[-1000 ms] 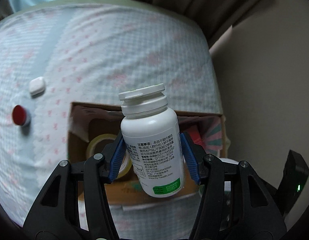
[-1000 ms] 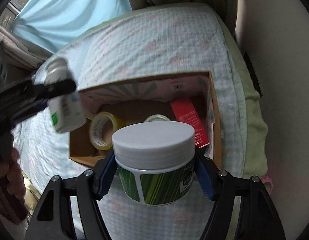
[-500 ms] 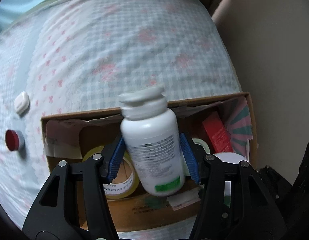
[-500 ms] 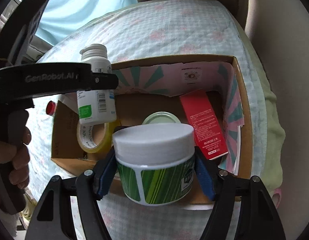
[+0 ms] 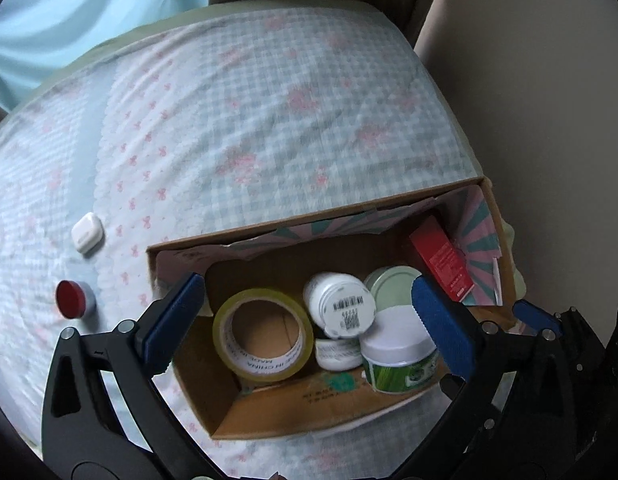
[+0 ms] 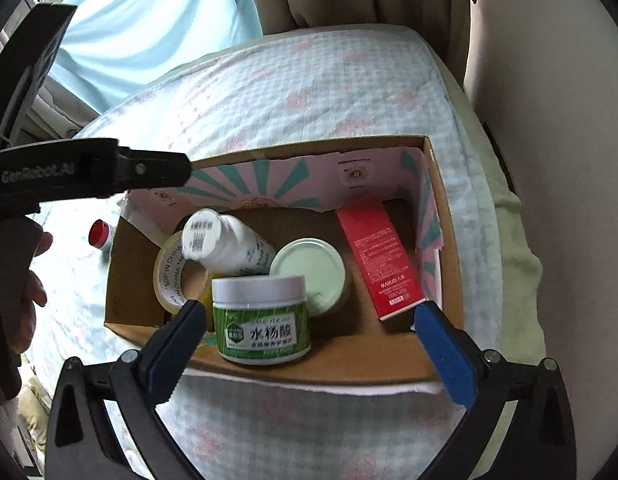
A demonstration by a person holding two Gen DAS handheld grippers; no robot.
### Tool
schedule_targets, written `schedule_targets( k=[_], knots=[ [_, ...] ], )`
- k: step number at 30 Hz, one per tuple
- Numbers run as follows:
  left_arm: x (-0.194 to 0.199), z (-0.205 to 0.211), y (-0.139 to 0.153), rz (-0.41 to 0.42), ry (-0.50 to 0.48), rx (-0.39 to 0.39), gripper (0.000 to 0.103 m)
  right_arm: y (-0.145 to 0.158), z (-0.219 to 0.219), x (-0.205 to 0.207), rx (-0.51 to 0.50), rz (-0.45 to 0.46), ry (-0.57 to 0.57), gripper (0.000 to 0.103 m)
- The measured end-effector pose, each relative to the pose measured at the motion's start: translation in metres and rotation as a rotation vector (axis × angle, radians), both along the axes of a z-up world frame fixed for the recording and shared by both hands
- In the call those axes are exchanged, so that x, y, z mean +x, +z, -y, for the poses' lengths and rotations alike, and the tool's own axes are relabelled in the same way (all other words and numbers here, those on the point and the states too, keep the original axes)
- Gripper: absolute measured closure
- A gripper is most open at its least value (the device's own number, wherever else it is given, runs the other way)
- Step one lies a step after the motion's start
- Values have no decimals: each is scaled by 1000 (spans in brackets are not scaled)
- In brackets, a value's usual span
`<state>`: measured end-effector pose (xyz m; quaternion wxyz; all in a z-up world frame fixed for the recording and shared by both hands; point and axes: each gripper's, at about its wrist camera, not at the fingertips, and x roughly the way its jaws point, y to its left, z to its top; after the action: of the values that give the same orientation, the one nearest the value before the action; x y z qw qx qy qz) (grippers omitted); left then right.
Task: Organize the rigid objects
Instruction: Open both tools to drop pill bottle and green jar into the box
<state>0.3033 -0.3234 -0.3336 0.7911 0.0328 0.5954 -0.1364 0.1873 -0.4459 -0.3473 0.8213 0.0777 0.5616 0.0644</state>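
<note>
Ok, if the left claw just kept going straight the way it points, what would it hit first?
Most likely the white bottle lying on the tape roll in the cardboard box; it sits about midway between the open left claw fingers. Depth is hard to judge in this fisheye view.

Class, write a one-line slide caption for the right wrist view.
Open right gripper above a cardboard box holding a green-labelled white-lidded jar, tipped white bottle and red carton.

Landmark: open brown cardboard box (image 6: 441,240) on checked bedsheet (image 6: 309,80).
Box left half: yellow tape roll (image 5: 263,340), tilted white pill bottle (image 6: 225,246), green-labelled white-lidded jar (image 6: 261,320), pale-green round lid (image 6: 309,272), packed touching.
Box right wall: red carton (image 6: 381,260) leaning.
Free room: bare floor between jar and carton.
</note>
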Motion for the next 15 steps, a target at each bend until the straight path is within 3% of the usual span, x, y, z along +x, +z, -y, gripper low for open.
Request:
schedule_targets(
  k=[9, 15],
  knots=[
    [-26, -23, 43, 53, 1, -34, 0, 38, -11, -15, -16, 28, -13, 0],
    [-59, -62, 88, 119, 33, -39, 0, 69, -30, -30, -73, 2, -9, 0]
  ],
)
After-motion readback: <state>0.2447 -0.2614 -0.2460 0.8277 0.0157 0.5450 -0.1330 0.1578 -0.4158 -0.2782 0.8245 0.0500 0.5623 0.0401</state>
